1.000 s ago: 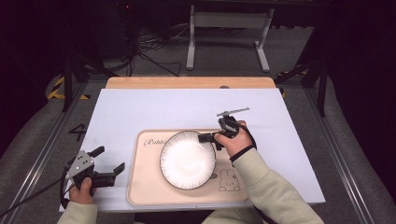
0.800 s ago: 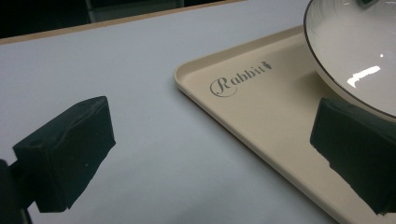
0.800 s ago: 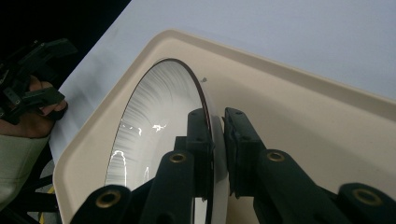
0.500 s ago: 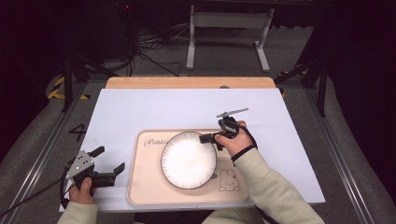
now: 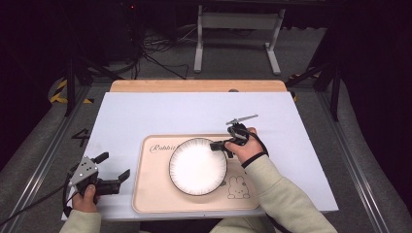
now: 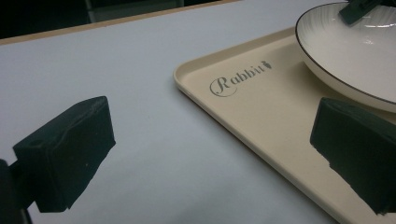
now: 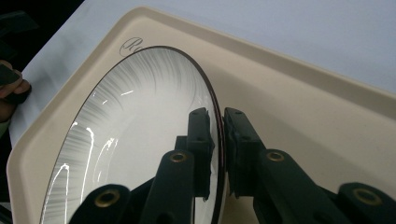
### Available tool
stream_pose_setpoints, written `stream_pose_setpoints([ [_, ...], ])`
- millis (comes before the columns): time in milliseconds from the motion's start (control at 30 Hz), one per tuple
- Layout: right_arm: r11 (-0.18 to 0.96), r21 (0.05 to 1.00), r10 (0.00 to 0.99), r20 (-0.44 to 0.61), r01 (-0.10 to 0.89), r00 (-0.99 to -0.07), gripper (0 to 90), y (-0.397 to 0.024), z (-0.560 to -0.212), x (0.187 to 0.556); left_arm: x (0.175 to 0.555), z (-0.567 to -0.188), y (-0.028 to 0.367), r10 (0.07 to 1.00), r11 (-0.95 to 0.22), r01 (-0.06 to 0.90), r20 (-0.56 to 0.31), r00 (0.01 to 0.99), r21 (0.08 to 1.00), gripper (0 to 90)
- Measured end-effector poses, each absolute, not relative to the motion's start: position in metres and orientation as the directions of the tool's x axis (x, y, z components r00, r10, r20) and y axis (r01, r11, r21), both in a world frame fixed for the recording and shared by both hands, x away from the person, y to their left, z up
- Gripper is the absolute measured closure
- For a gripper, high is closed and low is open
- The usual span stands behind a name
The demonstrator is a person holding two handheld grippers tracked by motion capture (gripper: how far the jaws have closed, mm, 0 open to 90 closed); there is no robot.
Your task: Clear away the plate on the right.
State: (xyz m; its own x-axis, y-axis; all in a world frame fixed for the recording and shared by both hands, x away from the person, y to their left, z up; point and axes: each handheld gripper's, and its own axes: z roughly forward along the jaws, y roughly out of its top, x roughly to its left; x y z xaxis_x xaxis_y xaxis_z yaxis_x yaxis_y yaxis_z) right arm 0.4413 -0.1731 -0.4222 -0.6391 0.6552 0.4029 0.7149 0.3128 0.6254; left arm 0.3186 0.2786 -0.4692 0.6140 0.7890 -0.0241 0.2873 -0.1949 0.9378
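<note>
The right gripper [image 5: 219, 145] has its two black jaws pinched on the rim of the white plate [image 5: 197, 166], one jaw inside the bowl of the plate and one outside, as the right gripper view shows plainly [image 7: 218, 140]. The plate sits on the beige tray [image 5: 155, 194], toward the tray's middle and far edge, and the tray lies at the near edge of the white table [image 5: 194, 111].

The grip is at the plate's far right edge, so the plate stretches away from the jaws to the left and toward the person. Any lift would likely tip the plate about that one pinch point, with its weight hanging off to the left.

The left gripper [image 5: 112, 171] rests off the tray near the table's near left corner, its jaws spread wide and empty, pointing at the tray's left edge. It appears the nearer one to steady the plate's free side.
</note>
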Motion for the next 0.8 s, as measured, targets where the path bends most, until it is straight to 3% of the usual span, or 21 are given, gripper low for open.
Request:
stream_pose_setpoints([
  [400, 0.324, 0.608, 0.66, 0.403, 0.725, -0.634, 73.5, -0.175, -0.432, 0.444, 0.318, -0.469, 0.278, 0.789, -0.192, 0.289, -0.027, 0.613, 0.938, 0.3],
  [800, 0.354, 0.658, 0.687, 0.3, 0.665, -0.662, 52.9, -0.174, -0.43, 0.441, 0.319, -0.469, 0.278, 0.789, -0.192, 0.286, -0.026, 0.614, 0.939, 0.3],
])
